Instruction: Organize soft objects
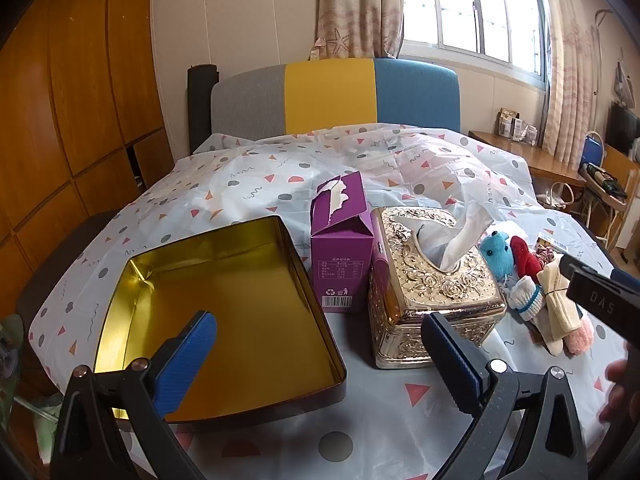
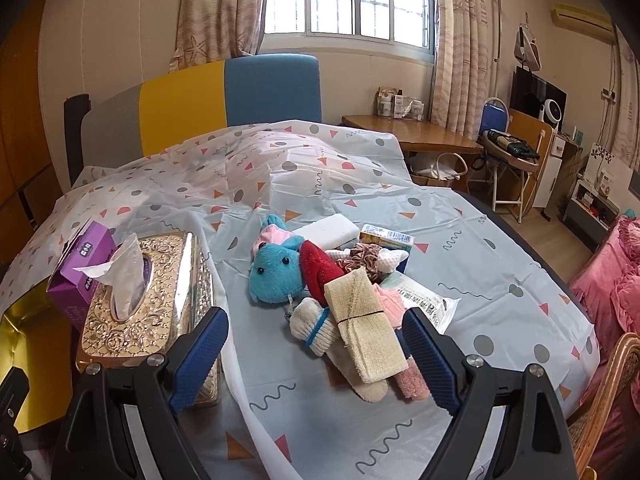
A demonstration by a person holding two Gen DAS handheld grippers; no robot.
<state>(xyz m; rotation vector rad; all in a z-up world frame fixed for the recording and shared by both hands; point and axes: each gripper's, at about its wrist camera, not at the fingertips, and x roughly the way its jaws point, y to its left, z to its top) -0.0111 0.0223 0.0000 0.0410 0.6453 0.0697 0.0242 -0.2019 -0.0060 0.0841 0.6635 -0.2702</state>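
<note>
A heap of soft things lies on the patterned cloth: a blue plush toy (image 2: pixel 274 270) with a red part (image 2: pixel 320 266), a beige folded cloth tied with string (image 2: pixel 362 330), a white sock with a blue band (image 2: pixel 314 326), a pink fuzzy piece (image 2: pixel 412 380) and a brown scrunchie (image 2: pixel 366 256). My right gripper (image 2: pixel 316 354) hangs open just in front of the heap, the beige cloth lying between its fingers, untouched. My left gripper (image 1: pixel 320 354) is open over the near edge of an empty gold-lined tin (image 1: pixel 224 320). The heap also shows in the left wrist view, with the plush toy (image 1: pixel 496 254) at the right.
An ornate gold tissue box (image 1: pixel 436 280) and a torn purple carton (image 1: pixel 340 240) stand between the tin and the heap. A white block (image 2: pixel 328 232), a small printed box (image 2: pixel 386 238) and a wipes packet (image 2: pixel 424 298) lie behind the soft things. A pink cushion (image 2: pixel 608 280) sits at the right.
</note>
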